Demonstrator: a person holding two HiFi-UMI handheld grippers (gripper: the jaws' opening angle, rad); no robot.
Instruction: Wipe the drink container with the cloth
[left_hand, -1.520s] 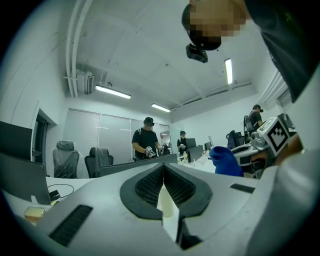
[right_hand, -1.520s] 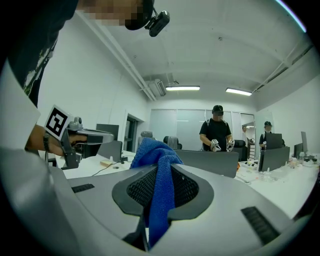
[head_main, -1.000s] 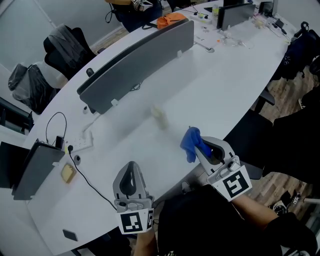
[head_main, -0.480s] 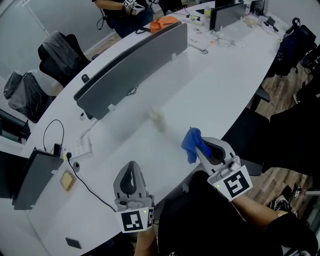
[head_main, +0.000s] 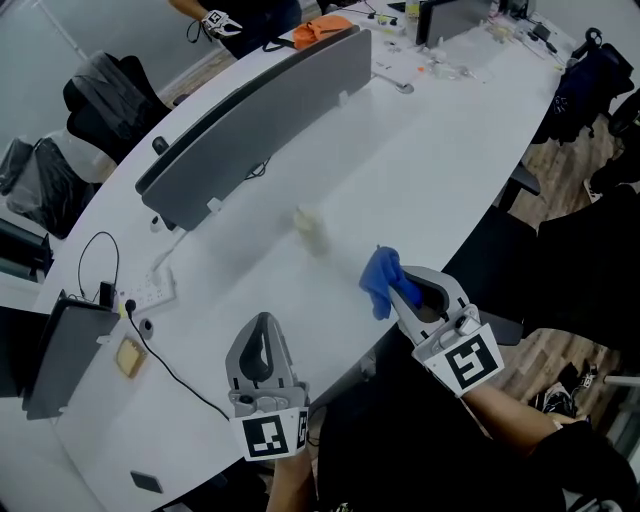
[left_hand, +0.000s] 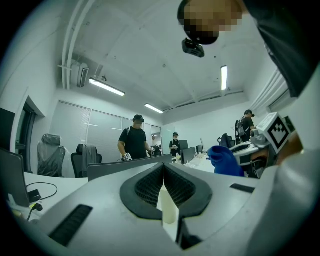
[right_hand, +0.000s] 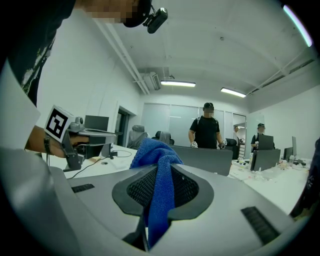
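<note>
Blue cloth (head_main: 379, 279) pinched in right gripper (head_main: 397, 287); left gripper (head_main: 262, 323) closed on nothing. Risks shoving container (head_main: 313, 231) across table (head_main: 430, 170) if wiped unsteadied.

Middle of the table (head_main: 440, 180) is pretty much open, with just the small bottle (head_main: 312, 230) standing in it. The grey divider (head_main: 260, 110) walls off the upper left, and a cable (head_main: 185, 375) and power strip (head_main: 152, 291) clutter the lower left.

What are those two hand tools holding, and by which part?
The right gripper pinches the blue cloth by a bunched fold, with ends out front and below. The left gripper is shut and empty.
</note>
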